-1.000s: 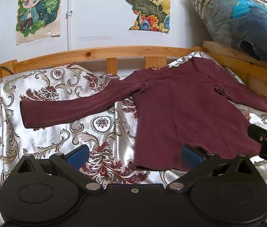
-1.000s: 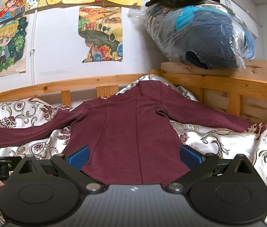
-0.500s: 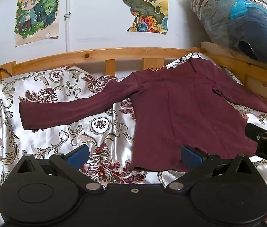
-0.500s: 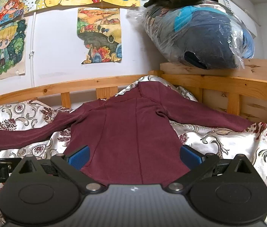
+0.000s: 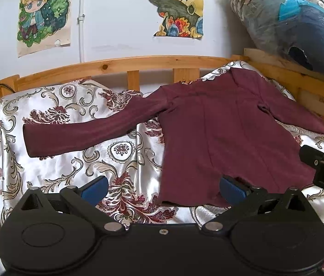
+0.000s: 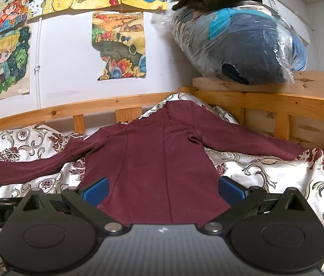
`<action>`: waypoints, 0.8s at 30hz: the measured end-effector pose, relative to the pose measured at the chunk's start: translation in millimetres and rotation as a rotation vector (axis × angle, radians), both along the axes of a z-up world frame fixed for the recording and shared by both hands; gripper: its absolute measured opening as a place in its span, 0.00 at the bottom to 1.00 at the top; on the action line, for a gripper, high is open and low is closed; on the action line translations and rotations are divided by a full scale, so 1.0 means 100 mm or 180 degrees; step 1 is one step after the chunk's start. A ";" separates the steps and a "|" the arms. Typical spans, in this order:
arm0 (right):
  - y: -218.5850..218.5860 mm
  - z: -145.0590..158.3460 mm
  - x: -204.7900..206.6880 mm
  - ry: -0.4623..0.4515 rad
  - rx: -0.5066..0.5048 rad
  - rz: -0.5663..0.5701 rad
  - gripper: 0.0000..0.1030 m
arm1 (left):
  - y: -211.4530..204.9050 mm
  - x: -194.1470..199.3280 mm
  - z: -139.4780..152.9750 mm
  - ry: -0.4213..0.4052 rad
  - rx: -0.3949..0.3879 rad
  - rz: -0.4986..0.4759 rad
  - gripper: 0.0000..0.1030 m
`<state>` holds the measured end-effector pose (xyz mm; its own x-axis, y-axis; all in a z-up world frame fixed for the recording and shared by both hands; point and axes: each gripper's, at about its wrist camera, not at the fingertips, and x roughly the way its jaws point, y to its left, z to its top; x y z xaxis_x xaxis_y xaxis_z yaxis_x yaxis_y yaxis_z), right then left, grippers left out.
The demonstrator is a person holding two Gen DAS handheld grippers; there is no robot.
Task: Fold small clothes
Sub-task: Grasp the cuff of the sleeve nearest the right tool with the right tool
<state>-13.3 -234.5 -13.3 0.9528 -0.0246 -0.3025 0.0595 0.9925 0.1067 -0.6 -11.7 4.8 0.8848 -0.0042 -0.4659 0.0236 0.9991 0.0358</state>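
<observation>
A maroon long-sleeved top [image 5: 226, 138] [image 6: 152, 161] lies flat on the patterned bedspread, sleeves spread out to both sides, hem nearest me. My left gripper [image 5: 163, 187] is open just in front of the hem's left corner, over the bedspread, with nothing between its blue pads. My right gripper [image 6: 163, 191] is open too, spanning the middle of the hem; the cloth lies between its pads without being pinched. The right gripper's body shows at the right edge of the left wrist view, near the hem's right corner.
A satin floral bedspread [image 5: 74, 161] covers the bed. A wooden rail [image 5: 139, 63] runs along the back and right side [image 6: 288, 105]. A plastic bag of dark clothes [image 6: 237, 43] rests on the right rail. Drawings hang on the white wall.
Both views drift very slightly; the left wrist camera has shifted a little, so the top sits marginally lower and further left. Both grippers stay open and the top has not moved.
</observation>
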 end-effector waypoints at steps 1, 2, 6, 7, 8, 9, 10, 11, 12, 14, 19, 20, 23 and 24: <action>-0.01 0.00 0.00 0.0002 0.0017 0.0015 1.00 | 0.00 0.01 0.00 -0.0004 0.0015 0.0000 0.99; -0.02 0.00 0.00 0.0015 0.0048 0.0016 1.00 | 0.00 0.03 0.00 -0.0028 0.0032 0.0006 0.99; -0.11 0.03 0.00 0.0029 0.0141 -0.0133 1.00 | 0.00 0.19 0.06 -0.0054 -0.0023 0.0110 0.99; -0.15 0.05 0.00 0.0019 0.0189 -0.0187 1.00 | 0.00 0.24 0.07 -0.0046 -0.0051 0.0128 0.99; -0.21 0.06 0.00 0.0010 0.0244 -0.0243 1.00 | -0.01 0.31 0.10 -0.0035 -0.0097 0.0142 0.99; -0.27 0.08 0.01 0.0004 0.0308 -0.0305 1.00 | -0.03 0.37 0.13 -0.0023 -0.0128 0.0137 0.99; -0.35 0.11 0.03 0.0006 0.0370 -0.0363 1.00 | -0.05 0.42 0.16 -0.0010 -0.0148 0.0124 0.99; -0.44 0.13 0.07 0.0045 0.0428 -0.0402 1.00 | -0.08 0.51 0.20 0.0015 -0.0168 0.0087 0.99; -0.53 0.15 0.10 0.0085 0.0502 -0.0424 1.00 | -0.12 0.59 0.24 0.0034 -0.0175 0.0043 0.99; -0.78 0.17 0.14 0.0087 0.0740 -0.0475 1.00 | -0.19 0.74 0.31 0.0101 -0.0174 -0.0075 0.99; -1.34 0.27 0.30 -0.0042 0.0967 -0.0903 1.00 | -0.45 1.14 0.36 0.0442 0.0037 -0.0399 0.99; -1.45 0.29 0.37 -0.0058 0.1027 -0.0961 1.00 | -0.50 1.22 0.33 0.0519 0.0065 -0.0420 0.99; -1.75 0.33 0.68 -0.0057 0.1231 -0.1062 1.00 | -0.61 1.42 0.25 0.0623 0.0183 -0.0469 0.99; -1.86 0.33 0.82 -0.0050 0.1292 -0.1102 1.00 | -0.65 1.47 0.21 0.0618 0.0235 -0.0475 0.99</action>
